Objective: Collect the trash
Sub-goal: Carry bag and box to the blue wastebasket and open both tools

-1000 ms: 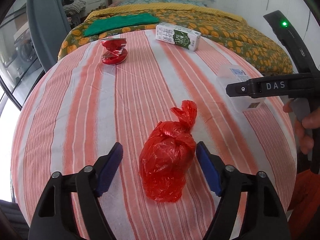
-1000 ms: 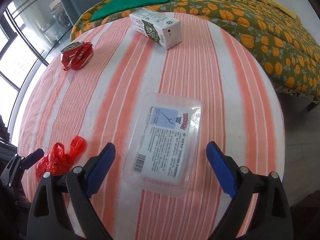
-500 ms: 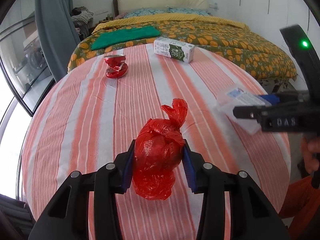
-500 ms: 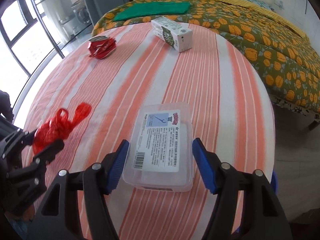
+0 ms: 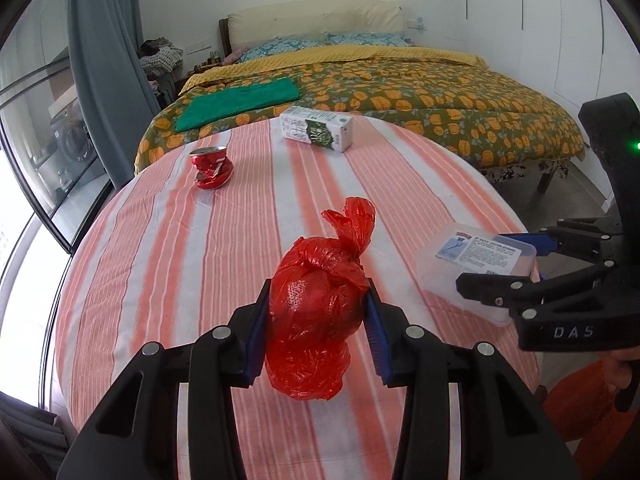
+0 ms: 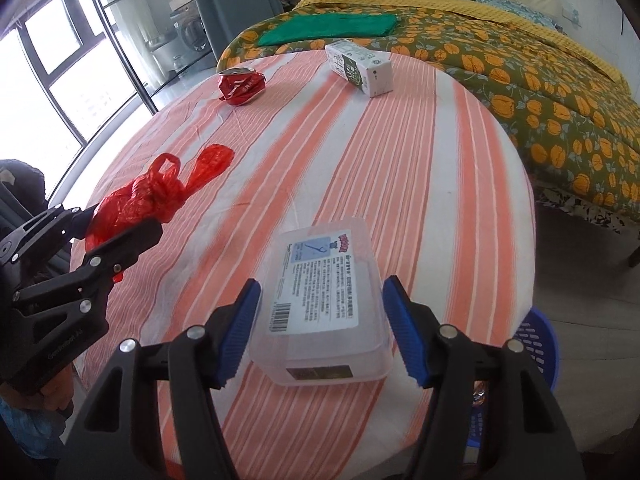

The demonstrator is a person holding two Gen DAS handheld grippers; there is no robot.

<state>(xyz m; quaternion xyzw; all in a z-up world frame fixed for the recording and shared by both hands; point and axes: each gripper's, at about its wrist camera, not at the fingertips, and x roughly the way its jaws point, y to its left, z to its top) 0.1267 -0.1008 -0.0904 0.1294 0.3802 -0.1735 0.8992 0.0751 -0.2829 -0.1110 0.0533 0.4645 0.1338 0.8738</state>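
Observation:
My left gripper (image 5: 316, 292) is shut on a knotted red plastic bag (image 5: 316, 320), which hangs between its blue pads a little above the striped tablecloth (image 5: 180, 260). The right wrist view shows the same bag (image 6: 140, 200) at the left, in that gripper (image 6: 124, 216). My right gripper (image 6: 322, 284) is shut on a clear plastic box (image 6: 320, 280) with a printed label, both pads against its long sides, held off the cloth near the table's right edge. A crushed red can (image 5: 211, 168) and a white-and-green carton (image 5: 316, 128) lie at the far side of the table.
A bed (image 5: 440, 92) with an orange-flowered cover and a folded green cloth (image 5: 240, 102) stands right behind the round table. A blue slotted basket (image 6: 536, 344) sits on the floor under the table's right edge. Glass doors and a grey curtain (image 5: 104, 60) are at the left.
Both grippers closed: the left on the red bag, the right on the clear box. Both then rose and drew back from the table with their loads.

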